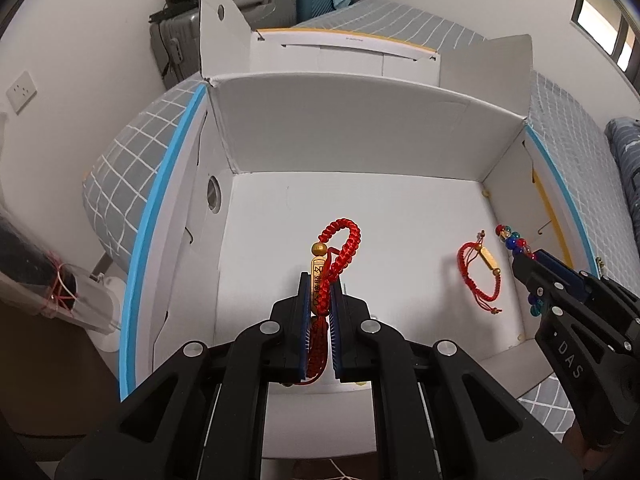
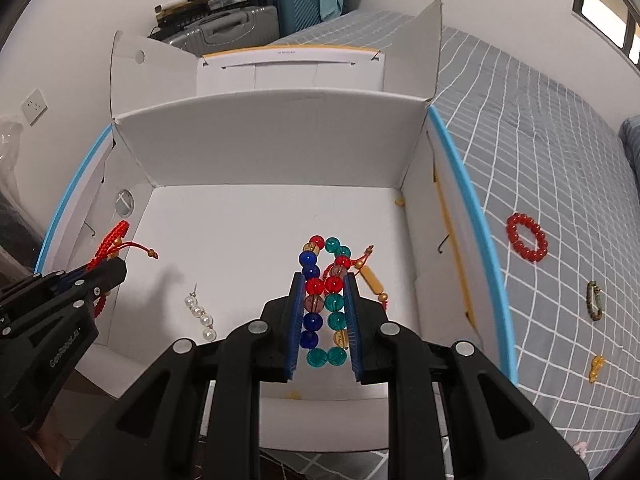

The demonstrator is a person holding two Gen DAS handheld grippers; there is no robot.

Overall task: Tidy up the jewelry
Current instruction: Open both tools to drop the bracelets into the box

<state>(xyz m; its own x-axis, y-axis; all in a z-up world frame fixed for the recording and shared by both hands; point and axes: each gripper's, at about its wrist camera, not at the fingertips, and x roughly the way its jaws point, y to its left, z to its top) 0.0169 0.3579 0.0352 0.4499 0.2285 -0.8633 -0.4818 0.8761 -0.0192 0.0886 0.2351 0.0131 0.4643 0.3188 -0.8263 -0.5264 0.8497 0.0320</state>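
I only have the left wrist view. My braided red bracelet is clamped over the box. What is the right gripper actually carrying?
Observer: The right gripper is shut on a multicoloured bead bracelet, a doubled strand of red, blue and teal beads.
Operator: Anything in the box I can't see?
Observer: Yes, a pearl earring lies on the box floor, near your side.
Operator: Any jewelry left outside?
Observer: A red bead bracelet, a greenish ring-shaped piece and a small amber piece lie on the checked bedspread.

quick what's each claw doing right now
left claw: shut on the red braided bracelet
right claw: shut on the bead bracelet
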